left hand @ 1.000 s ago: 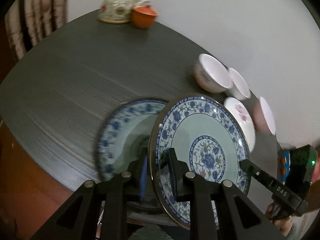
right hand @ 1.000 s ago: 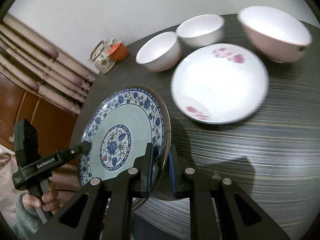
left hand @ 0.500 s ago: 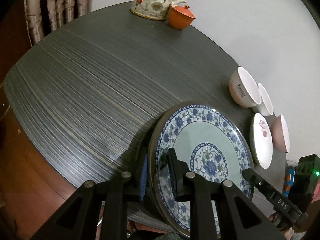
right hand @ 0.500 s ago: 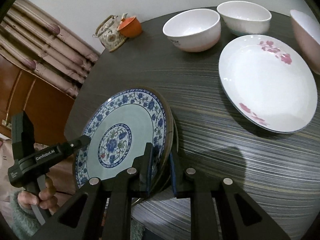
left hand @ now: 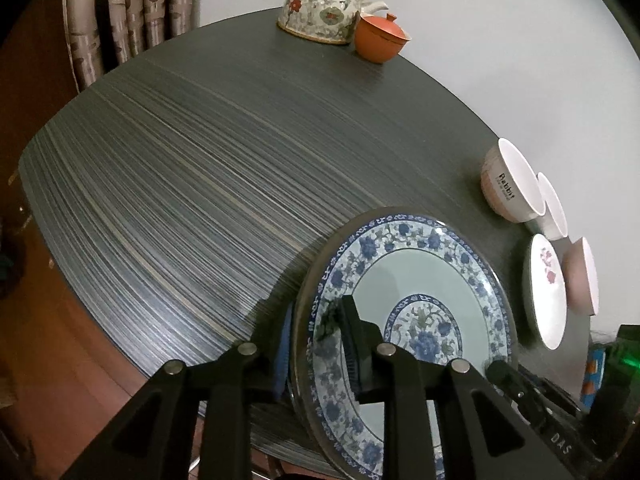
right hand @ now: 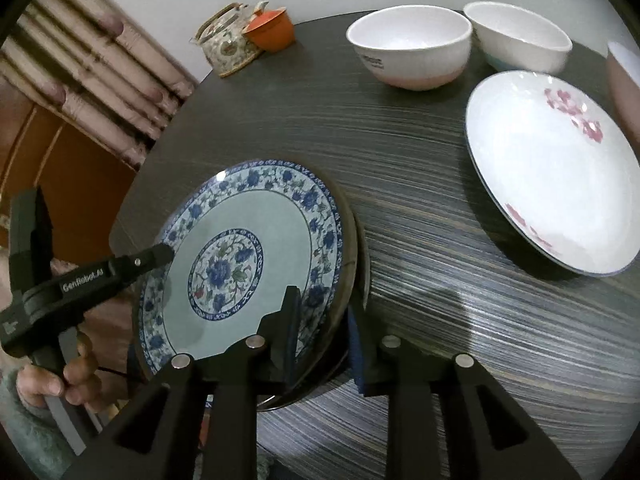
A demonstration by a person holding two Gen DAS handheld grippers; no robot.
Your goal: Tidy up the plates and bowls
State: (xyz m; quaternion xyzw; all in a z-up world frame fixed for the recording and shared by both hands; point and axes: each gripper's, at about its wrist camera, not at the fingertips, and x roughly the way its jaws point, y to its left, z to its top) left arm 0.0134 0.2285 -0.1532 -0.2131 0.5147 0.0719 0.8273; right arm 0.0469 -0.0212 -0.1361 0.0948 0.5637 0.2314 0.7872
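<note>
A blue-and-white floral plate (left hand: pixel 408 312) (right hand: pixel 248 264) lies on top of a matching plate, whose rim (right hand: pixel 358 248) peeks out beneath it, at the near edge of the table. My left gripper (left hand: pixel 318 340) (right hand: pixel 158 258) clasps the plate's left rim, one finger on its face, and its jaws are just opening. My right gripper (right hand: pixel 324 332) (left hand: pixel 504 372) straddles the opposite rim. Its jaws are opening too, and the outer pad stands off the rim.
On the dark striped table (left hand: pixel 200 180) stand two white bowls (right hand: pixel 408 48) (right hand: pixel 520 36), a white plate with pink flowers (right hand: pixel 552 168) and a pink bowl (left hand: pixel 582 276). A floral teapot (left hand: pixel 320 16) and an orange cup (left hand: pixel 380 40) sit at the far edge. A hand (right hand: pixel 72 376) holds the left gripper.
The held plate came down onto the second blue plate and now covers it. The right jaws have widened off the rim. Both grippers shifted a little and sank.
</note>
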